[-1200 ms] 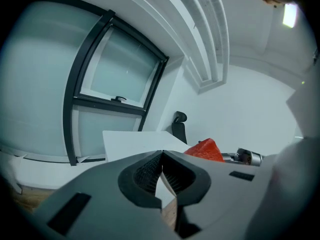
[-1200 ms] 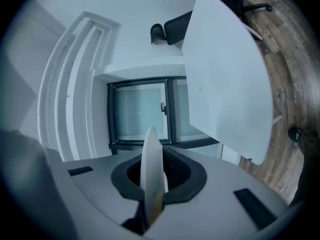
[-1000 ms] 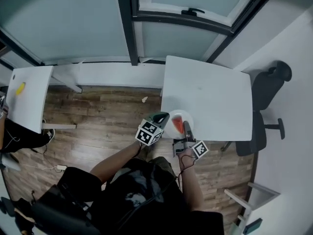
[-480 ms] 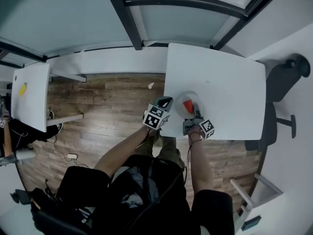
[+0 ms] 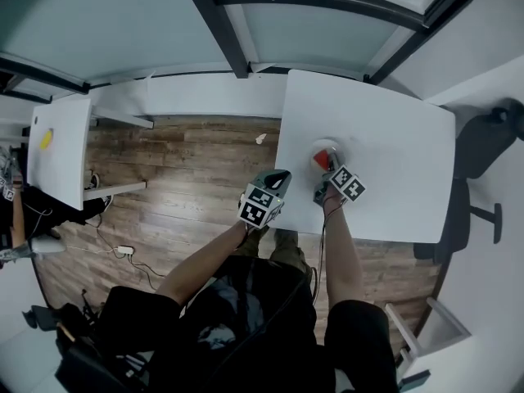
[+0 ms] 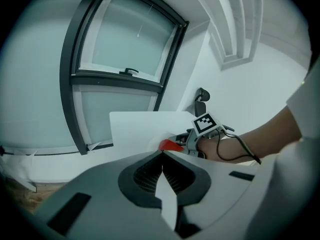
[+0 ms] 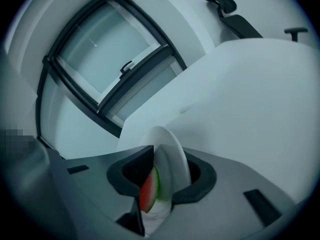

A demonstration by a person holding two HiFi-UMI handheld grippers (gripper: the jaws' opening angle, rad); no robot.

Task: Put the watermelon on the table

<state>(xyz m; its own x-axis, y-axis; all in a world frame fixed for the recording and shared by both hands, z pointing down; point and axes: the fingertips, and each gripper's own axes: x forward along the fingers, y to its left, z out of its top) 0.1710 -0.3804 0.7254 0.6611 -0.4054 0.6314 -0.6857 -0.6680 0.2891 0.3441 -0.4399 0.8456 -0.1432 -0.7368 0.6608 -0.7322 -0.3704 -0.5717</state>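
A red watermelon slice (image 5: 321, 159) with a green rind lies on a small white plate (image 5: 327, 146) on the white table (image 5: 393, 170), near its front left part. My right gripper (image 5: 326, 170) reaches the plate from the front. In the right gripper view the plate's rim (image 7: 170, 144) and the watermelon (image 7: 148, 191) stand between the jaws, which are opening and stand apart from the rim. My left gripper (image 5: 278, 178) hangs off the table's left front corner, shut and empty (image 6: 162, 154). Its view shows the watermelon (image 6: 170, 145) beyond its tips.
A black office chair (image 5: 483, 137) stands to the table's right. A second white table (image 5: 57, 162) with a yellow thing (image 5: 47, 140) on it is at far left, across the wooden floor (image 5: 196, 187). Windows (image 5: 327, 23) line the far wall.
My right gripper has carried the plate with the watermelon farther onto the table and lowered it. The left gripper sank a little and stayed by the table's corner.
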